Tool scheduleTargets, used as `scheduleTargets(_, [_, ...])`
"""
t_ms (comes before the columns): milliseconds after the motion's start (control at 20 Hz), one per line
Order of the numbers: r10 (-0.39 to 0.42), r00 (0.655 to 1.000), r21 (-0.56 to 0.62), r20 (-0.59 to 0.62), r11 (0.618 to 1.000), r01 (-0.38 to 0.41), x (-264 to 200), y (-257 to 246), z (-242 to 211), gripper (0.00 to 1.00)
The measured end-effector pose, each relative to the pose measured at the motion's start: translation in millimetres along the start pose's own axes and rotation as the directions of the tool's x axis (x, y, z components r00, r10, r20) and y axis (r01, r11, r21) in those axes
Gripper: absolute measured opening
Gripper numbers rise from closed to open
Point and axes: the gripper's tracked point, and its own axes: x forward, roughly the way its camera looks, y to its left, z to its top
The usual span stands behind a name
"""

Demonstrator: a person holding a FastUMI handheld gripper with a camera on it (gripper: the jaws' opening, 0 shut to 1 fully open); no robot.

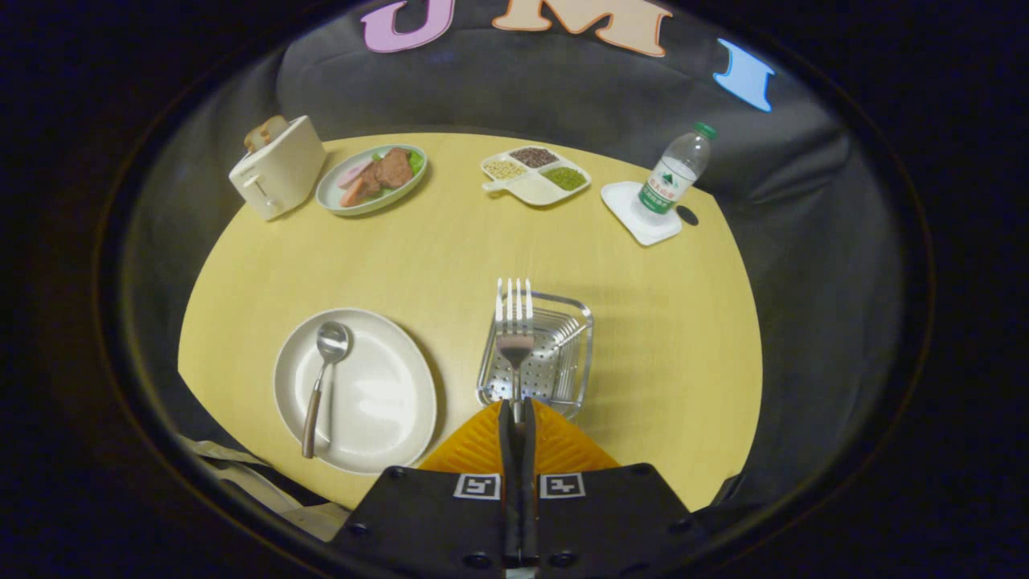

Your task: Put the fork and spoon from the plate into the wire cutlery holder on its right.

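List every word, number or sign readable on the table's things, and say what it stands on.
Water bottle: label print too small to read.
Gripper, shut on the fork: two square coded markers, no words.
No other text on the tableware.

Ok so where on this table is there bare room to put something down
Widest bare patch: mid-table, between the plate and wire cutlery holder in front and the food dishes behind. Also free: right of the holder, below the water bottle. The back row is crowded. The fingers are shut on the fork, over the holder.
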Motion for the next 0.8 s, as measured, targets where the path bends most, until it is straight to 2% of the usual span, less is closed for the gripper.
scheduleTargets(150, [-0.009, 1.000, 0.010, -0.016, 1.000, 0.009, 2, -7, -4, 0.04])
scheduleTargets(200, [-0.008, 1.000, 0.013, -0.015, 1.000, 0.008, 4, -7, -4, 0.08])
scheduleTargets(650, [0.010, 1.000, 0.025, 0.023, 1.000, -0.011, 6, 0, 7, 0.17])
scheduleTargets(800, [0.000, 0.995, 0.047, 0.099, 0.999, -0.005, 4, 3, 22, 0.42])
